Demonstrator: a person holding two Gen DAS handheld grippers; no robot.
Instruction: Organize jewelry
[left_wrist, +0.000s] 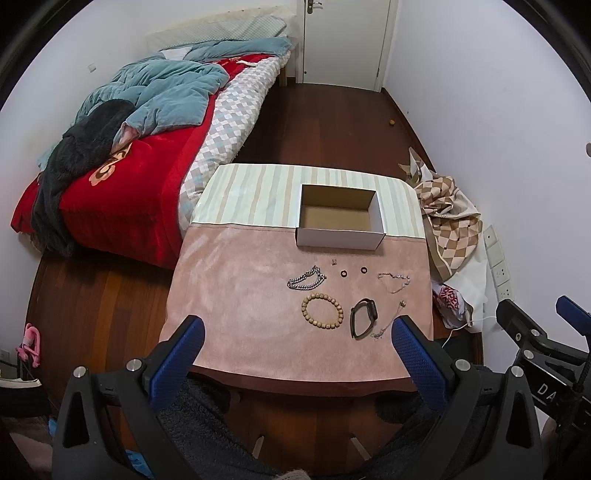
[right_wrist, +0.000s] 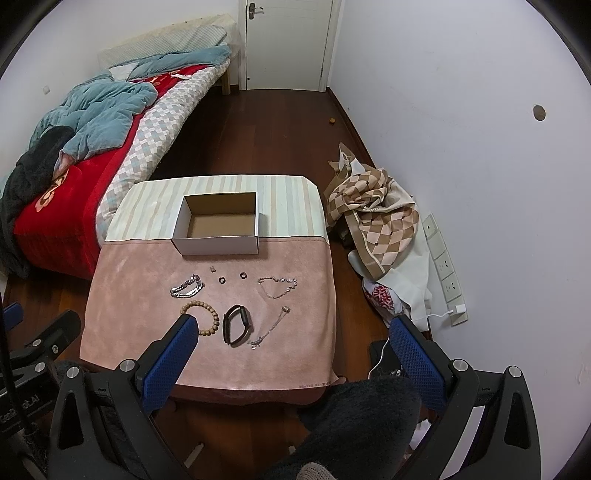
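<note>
At frame centre, an open box (left_wrist: 340, 216) waits on the table (left_wrist: 236, 295), jewelry laid out in rows below it: chain (left_wrist: 307, 278), beads (left_wrist: 322, 311), watch (left_wrist: 364, 317). Both grippers, left (left_wrist: 297, 341) and right (right_wrist: 293, 341), hover low, spread and empty, seemingly poised to start.

Open empty white box (left_wrist: 340, 218), chains, wooden bead bracelet (left_wrist: 321, 310), black band (left_wrist: 363, 317) flat on pink cloth
</note>
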